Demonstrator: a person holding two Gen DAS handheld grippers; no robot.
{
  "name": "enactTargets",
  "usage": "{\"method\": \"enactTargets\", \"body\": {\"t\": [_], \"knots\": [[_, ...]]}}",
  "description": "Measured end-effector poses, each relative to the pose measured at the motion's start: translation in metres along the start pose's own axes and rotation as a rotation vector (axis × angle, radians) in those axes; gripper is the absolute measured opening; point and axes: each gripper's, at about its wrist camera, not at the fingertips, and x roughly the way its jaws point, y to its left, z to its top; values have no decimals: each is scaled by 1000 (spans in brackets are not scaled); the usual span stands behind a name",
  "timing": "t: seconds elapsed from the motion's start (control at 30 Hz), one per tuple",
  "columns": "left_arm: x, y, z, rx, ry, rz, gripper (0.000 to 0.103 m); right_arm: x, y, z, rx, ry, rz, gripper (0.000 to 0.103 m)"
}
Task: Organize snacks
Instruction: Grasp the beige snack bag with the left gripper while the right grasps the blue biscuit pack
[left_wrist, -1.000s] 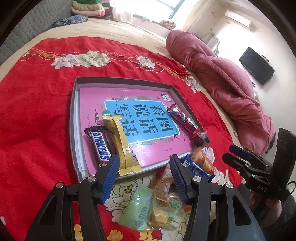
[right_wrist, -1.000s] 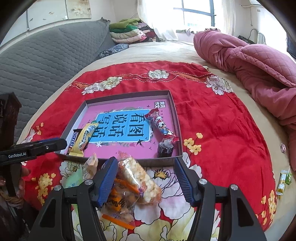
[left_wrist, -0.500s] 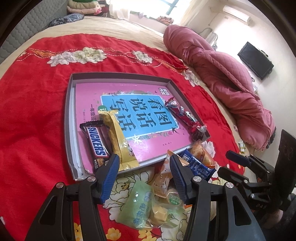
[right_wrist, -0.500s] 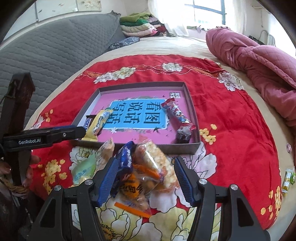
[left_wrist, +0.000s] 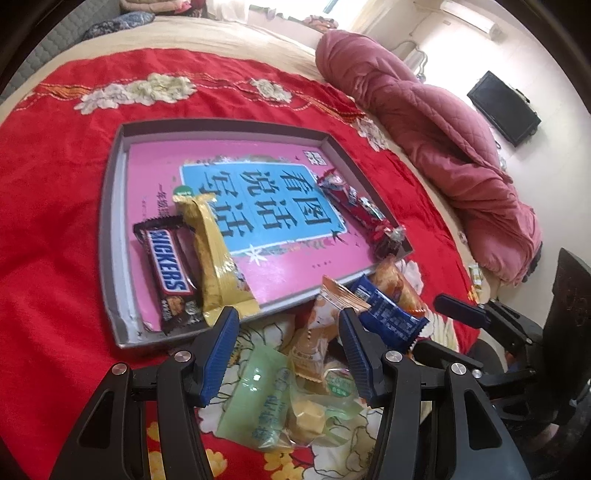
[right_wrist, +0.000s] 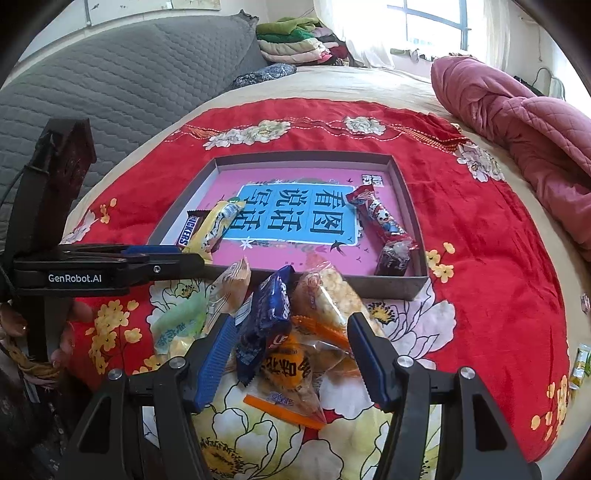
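Grey tray on the red blanket holds 3 snacks; both grippers stand released over the loose pile at its near edge.

The tray (left_wrist: 110, 221), lined with a pink printed sheet (right_wrist: 295, 177), holds a Snickers bar (left_wrist: 166, 266) and a gold-wrapped bar (left_wrist: 214, 254) side by side at 8 o'clock, and a red wrapped snack (right_wrist: 380, 221) at 3 o'clock. The left gripper (left_wrist: 288, 354) is wide open, empty, above a green packet (left_wrist: 258, 410). The right gripper (right_wrist: 291, 354) is wide open around a blue packet (right_wrist: 269, 310) and an orange packet (right_wrist: 291, 373); whether it touches them cannot be told.
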Motion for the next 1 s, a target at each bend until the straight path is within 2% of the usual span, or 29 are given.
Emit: {"method": "enactTargets", "body": {"t": [0.23,0.57,0.8,1.0], "knots": [[5,-4,-3,-1,29,-54,58,4,9,-3,-45,12,5,63],[16,-5,-5,-4,71,-81,58,12,13,-4,-58,29,12,63],[23,-7,-7,1,87,-80,58,20,22,-3,-117,19,-6,62],[27,-5,-7,-8,95,-89,58,31,29,-1,-164,24,-1,50]]}}
